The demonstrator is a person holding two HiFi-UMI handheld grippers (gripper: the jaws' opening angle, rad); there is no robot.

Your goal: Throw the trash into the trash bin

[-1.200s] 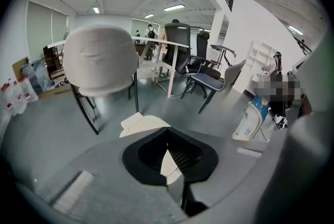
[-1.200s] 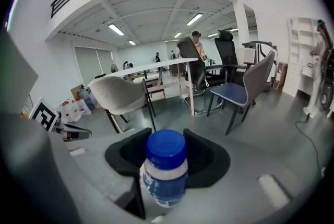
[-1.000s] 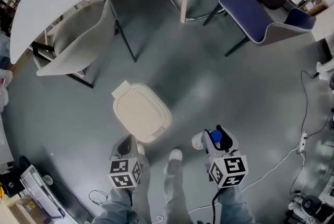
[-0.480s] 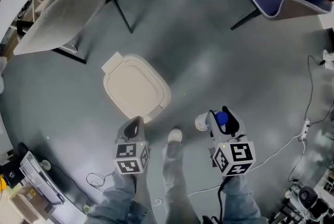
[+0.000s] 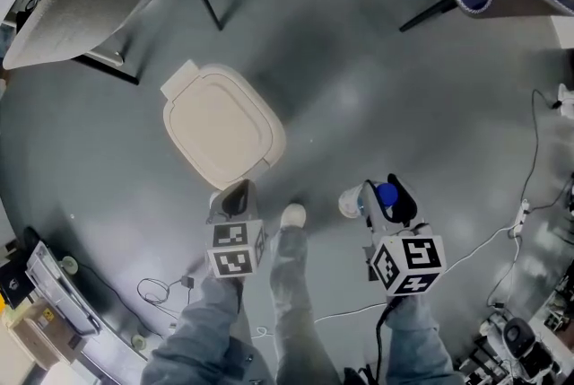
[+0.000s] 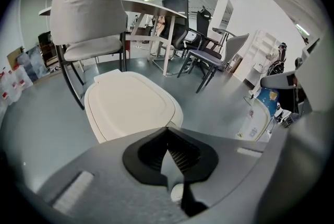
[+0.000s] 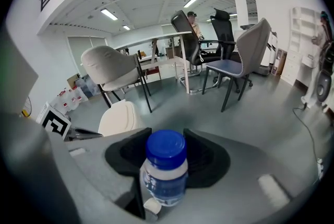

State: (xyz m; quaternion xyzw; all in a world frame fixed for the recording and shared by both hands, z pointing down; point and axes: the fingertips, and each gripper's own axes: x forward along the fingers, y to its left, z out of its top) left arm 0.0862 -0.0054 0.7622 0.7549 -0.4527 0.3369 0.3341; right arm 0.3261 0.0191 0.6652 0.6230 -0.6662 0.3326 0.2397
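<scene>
Head view shows that we have stooped closer over the last second: the trash bin (image 5: 220,127) looms larger on the floor (image 5: 377,87) ahead, and both grippers have come down toward it. Its lid (image 6: 130,103) is shut, so we judge the approach nearly done and the opening not yet begun. Our left gripper (image 5: 235,195) has its jaws pressed together on nothing, with the bin just ahead of their tips. Our right gripper (image 5: 384,204) clamps the bottle (image 7: 164,178), its blue cap (image 7: 165,149) poking out beyond the jaws. The bin lies ahead of them and to their left.
</scene>
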